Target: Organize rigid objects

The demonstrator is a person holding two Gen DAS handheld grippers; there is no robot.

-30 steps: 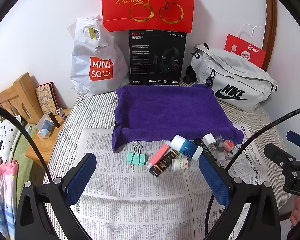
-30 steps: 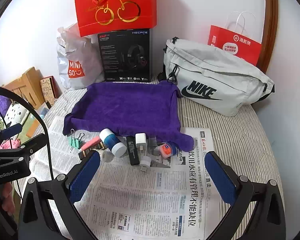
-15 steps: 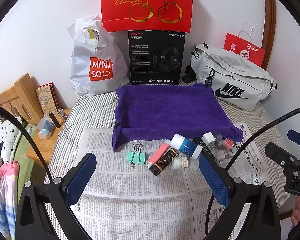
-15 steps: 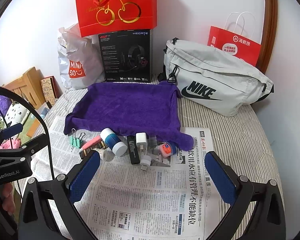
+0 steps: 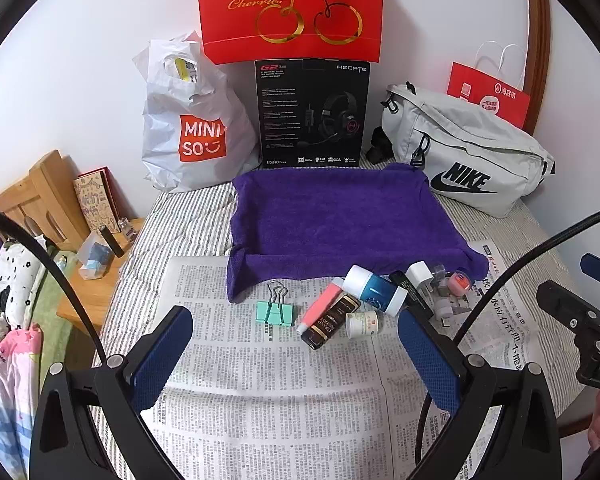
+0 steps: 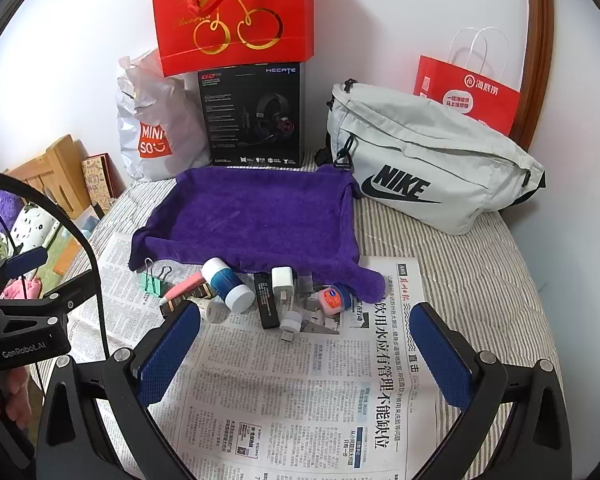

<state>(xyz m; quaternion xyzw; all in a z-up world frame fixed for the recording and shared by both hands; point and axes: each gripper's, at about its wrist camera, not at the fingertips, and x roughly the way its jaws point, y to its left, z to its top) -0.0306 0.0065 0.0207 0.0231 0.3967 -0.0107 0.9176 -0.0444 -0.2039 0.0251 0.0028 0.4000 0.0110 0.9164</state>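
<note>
Small rigid objects lie in a row on newspaper (image 5: 268,392) in front of a purple towel tray (image 5: 340,216): a green binder clip (image 5: 275,312), a pink tube (image 5: 320,306), a dark brown box (image 5: 330,321), a small white jar (image 5: 362,323), a blue-and-white bottle (image 5: 374,290), a white charger (image 6: 282,282), a black stick (image 6: 266,300) and an orange-lidded tin (image 6: 332,299). My left gripper (image 5: 296,360) hovers open just short of the clip and tube. My right gripper (image 6: 304,354) hovers open in front of the charger and tin. Both hold nothing.
Behind the towel tray stand a white Miniso bag (image 5: 192,128), a black headset box (image 5: 312,114), a red cherry bag (image 5: 290,12) and a grey Nike bag (image 5: 464,152). A wooden side table (image 5: 88,280) sits off the bed's left edge.
Both grippers have eased slightly forward toward the row of objects. Nothing on the newspaper has moved.
</note>
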